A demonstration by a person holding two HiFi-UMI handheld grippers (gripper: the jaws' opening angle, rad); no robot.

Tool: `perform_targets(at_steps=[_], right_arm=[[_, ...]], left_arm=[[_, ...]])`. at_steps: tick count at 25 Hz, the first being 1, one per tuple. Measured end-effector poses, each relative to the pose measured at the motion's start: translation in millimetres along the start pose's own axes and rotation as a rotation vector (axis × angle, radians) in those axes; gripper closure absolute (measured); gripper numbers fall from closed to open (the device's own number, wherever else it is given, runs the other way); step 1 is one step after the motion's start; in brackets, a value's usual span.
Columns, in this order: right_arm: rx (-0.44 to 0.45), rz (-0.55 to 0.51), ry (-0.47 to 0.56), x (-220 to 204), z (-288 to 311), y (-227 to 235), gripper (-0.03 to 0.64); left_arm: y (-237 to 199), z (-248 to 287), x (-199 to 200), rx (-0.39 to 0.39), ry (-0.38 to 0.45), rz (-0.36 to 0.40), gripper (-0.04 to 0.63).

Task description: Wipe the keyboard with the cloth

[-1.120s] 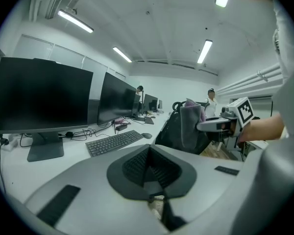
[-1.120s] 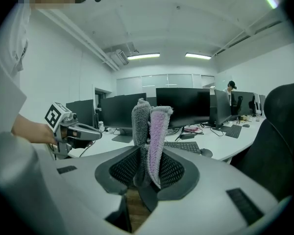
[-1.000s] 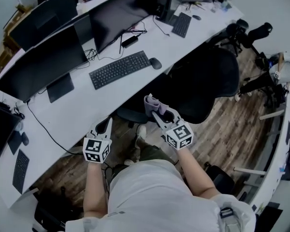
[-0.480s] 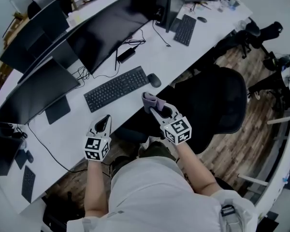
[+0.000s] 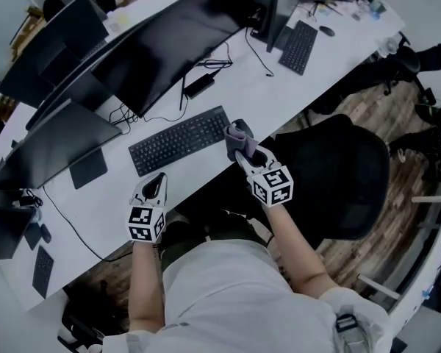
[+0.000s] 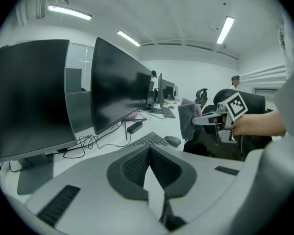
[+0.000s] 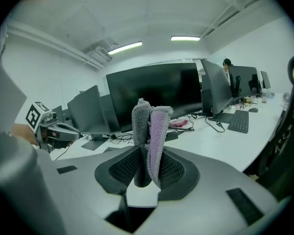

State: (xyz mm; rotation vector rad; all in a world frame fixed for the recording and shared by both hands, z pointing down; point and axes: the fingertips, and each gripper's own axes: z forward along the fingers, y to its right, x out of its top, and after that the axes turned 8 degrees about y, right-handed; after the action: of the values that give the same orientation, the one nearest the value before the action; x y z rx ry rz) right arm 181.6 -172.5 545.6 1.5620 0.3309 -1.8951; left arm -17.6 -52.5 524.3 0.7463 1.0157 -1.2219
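black keyboard (image 5: 179, 140) lies on the white desk (image 5: 228, 87) near its front edge, in front of the monitors (image 5: 169, 43). folded grey-and-lilac cloth (image 7: 149, 141) stands upright, clamped in the jaws of the right gripper (image 5: 241, 150), held just off the keyboard's right end, by the mouse (image 6: 172, 141). left gripper (image 5: 157, 182) hangs over the desk's front edge, near the keyboard's left end, jaws closed together on nothing.
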Motion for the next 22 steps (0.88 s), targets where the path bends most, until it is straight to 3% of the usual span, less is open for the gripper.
perform_targets(at_steps=[10,22], right_arm=[[-0.051,-0.034,-0.083,-16,72,33,0.508],[-0.201,-0.121,-0.159,-26,144,73,0.508]], left_arm=[[-48,4,-22,0.016,-0.056,-0.044,0.594],[-110,4,-55,-0.025,-0.156,-0.063,0.592]])
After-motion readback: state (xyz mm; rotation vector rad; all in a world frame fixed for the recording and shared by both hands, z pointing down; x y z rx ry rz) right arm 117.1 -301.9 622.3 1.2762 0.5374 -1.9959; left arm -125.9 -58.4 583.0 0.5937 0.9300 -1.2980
